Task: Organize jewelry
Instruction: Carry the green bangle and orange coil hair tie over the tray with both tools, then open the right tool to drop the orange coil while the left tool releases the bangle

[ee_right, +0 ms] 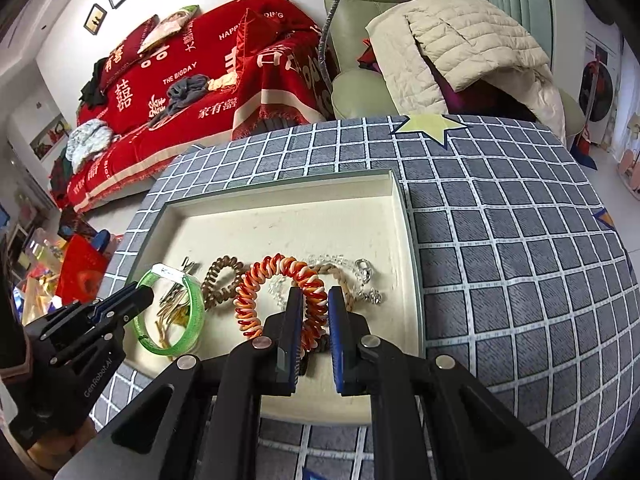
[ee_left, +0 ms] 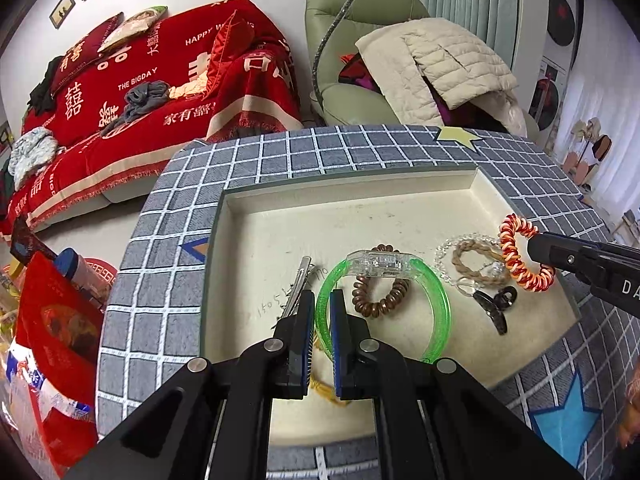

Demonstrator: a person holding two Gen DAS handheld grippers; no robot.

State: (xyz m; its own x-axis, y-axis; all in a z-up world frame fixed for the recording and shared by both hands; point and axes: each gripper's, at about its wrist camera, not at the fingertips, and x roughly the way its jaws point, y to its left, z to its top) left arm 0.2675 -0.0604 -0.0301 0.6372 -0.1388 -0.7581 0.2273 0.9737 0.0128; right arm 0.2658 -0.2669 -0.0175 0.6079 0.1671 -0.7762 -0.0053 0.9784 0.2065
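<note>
1. Left gripper [ee_left: 323, 300] is clenched on the green bangle [ee_left: 438, 304], its two blue-padded fingers [ee_left: 336, 320] pinching the near-left arc of the ring above the cream tray [ee_left: 256, 240].
2. Right gripper [ee_right: 315, 300] is clamped on the red-and-white coil bracelet [ee_right: 256, 300], its jaws narrow around the coil's right side.
3. Under the left gripper's fingers lies a yellow cord [ee_left: 324, 388]; just left of its tips, a silver hair clip [ee_left: 298, 284].
4. Inside the bangle's loop, just right of the left gripper, rests a brown coil tie [ee_left: 380, 304].
5. Beyond the right gripper's tips lie a braided rope bracelet [ee_right: 340, 274] and a clear bead chain [ee_right: 366, 268]; a black claw clip [ee_left: 496, 308] sits between the two grippers.
6. Farther out, the tray sits on a grey checked tablecloth [ee_right: 500, 240].
</note>
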